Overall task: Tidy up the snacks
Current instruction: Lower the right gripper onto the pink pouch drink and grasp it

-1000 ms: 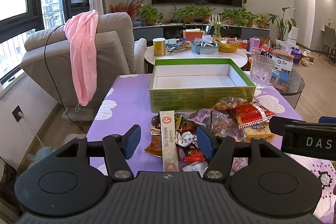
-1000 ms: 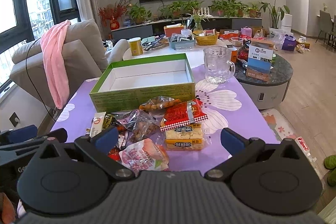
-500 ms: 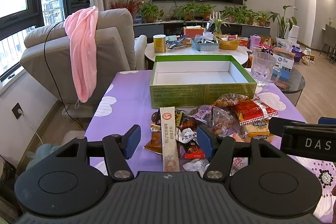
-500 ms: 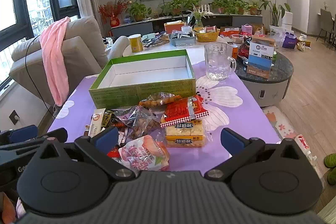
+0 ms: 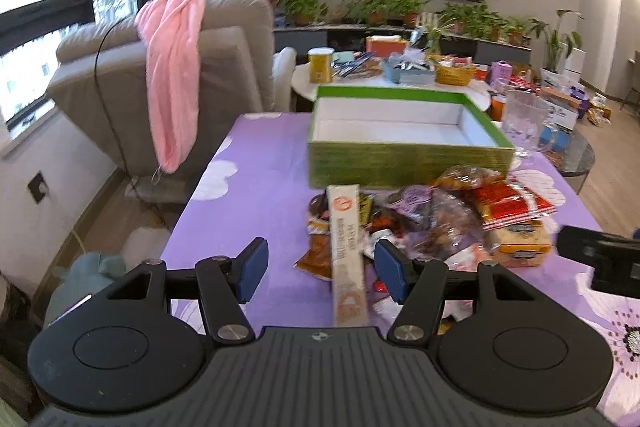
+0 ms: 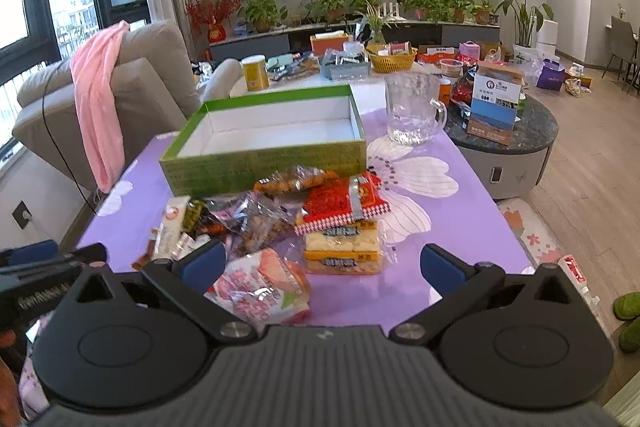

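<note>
Change: since a second ago my left gripper (image 5: 318, 271) has swung left; the right gripper (image 6: 322, 265) has barely shifted.
Jaws: both spread wide, holding nothing.
Location: snack packets heaped on the purple flowered worktop (image 5: 260, 195), just before the empty green cardboard box (image 6: 264, 163).
Handling: I judge the long beige stick pack (image 5: 347, 247) light and fairly stiff; grip mid-length. The red crinkly packet (image 6: 344, 203) looks slippery.
Writing: printing on the packets is too small to read.
</note>
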The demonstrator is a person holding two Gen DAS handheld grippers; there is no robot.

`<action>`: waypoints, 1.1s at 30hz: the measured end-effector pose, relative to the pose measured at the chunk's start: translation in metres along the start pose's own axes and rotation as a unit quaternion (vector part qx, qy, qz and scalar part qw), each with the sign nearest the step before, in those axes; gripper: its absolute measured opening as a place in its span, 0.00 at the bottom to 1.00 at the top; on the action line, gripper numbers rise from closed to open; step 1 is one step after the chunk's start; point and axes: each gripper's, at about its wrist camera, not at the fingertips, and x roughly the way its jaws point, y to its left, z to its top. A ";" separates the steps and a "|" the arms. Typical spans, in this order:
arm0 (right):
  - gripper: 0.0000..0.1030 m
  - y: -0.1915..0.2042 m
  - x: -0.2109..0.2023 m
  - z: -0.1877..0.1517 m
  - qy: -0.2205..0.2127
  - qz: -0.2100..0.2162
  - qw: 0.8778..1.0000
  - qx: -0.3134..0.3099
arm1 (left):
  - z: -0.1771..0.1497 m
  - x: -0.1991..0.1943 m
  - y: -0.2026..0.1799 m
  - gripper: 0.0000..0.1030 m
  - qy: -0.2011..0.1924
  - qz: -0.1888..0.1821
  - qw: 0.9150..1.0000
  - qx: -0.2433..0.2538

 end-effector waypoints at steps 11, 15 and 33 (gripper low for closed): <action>0.79 0.000 0.024 -0.014 0.024 0.062 0.997 -0.043 | -0.012 0.041 0.004 0.54 0.035 -0.042 0.998 -0.007; 0.79 0.007 0.030 -0.020 0.024 0.092 0.992 -0.083 | -0.012 0.059 0.001 0.54 0.050 -0.043 0.998 -0.004; 0.79 0.026 0.075 -0.042 0.049 0.119 0.972 -0.195 | -0.017 0.097 -0.002 0.46 0.090 -0.054 0.994 -0.003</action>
